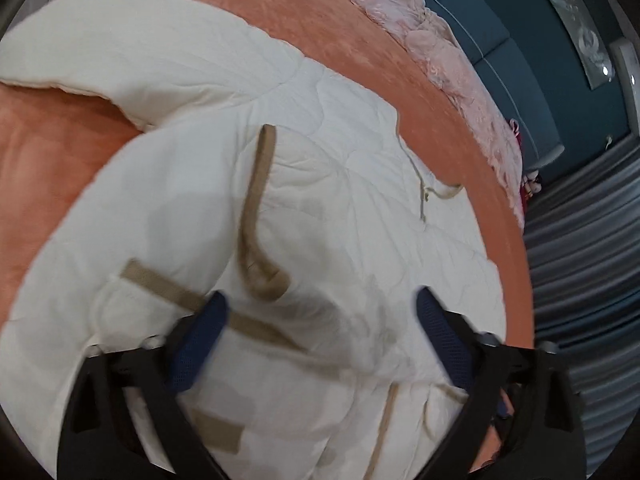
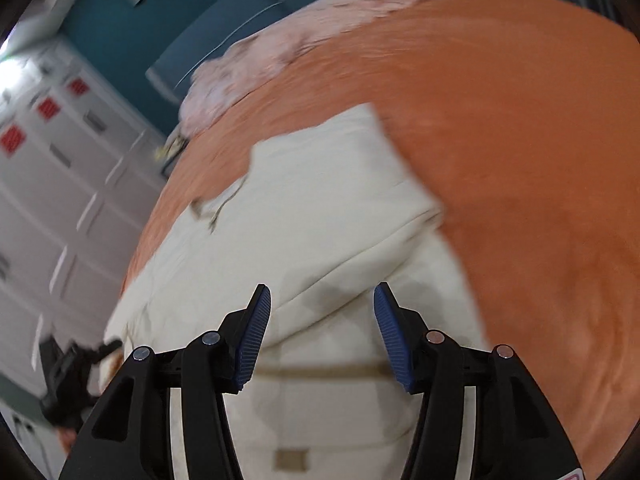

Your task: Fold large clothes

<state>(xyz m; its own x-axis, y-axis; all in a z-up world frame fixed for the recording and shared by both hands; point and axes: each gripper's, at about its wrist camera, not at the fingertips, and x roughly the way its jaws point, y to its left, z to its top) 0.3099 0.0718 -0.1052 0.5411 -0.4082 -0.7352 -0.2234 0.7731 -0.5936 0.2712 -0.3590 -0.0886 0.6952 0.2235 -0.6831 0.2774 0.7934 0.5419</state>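
A large cream quilted jacket (image 1: 328,168) with tan trim strips (image 1: 256,216) and a drawstring (image 1: 424,196) lies spread on an orange bedspread (image 1: 52,184). My left gripper (image 1: 320,320) hovers over its lower part, jaws wide apart, and its blue pads (image 1: 200,340) press on nothing. In the right wrist view the same jacket (image 2: 320,208) shows a sleeve folded across the body. My right gripper (image 2: 322,320) stands open just above that folded edge, with nothing pinched between its pads (image 2: 254,336). A tan band (image 2: 320,372) crosses the cloth below the jaws.
Pink lace fabric (image 1: 448,60) lies along the far side of the bed, against a teal padded headboard (image 1: 516,80). Grey pleated curtains (image 1: 592,264) hang at the right. White cabinets with red stickers (image 2: 48,140) stand to the left. A blurred black object (image 2: 68,376) sits by the jacket's left edge.
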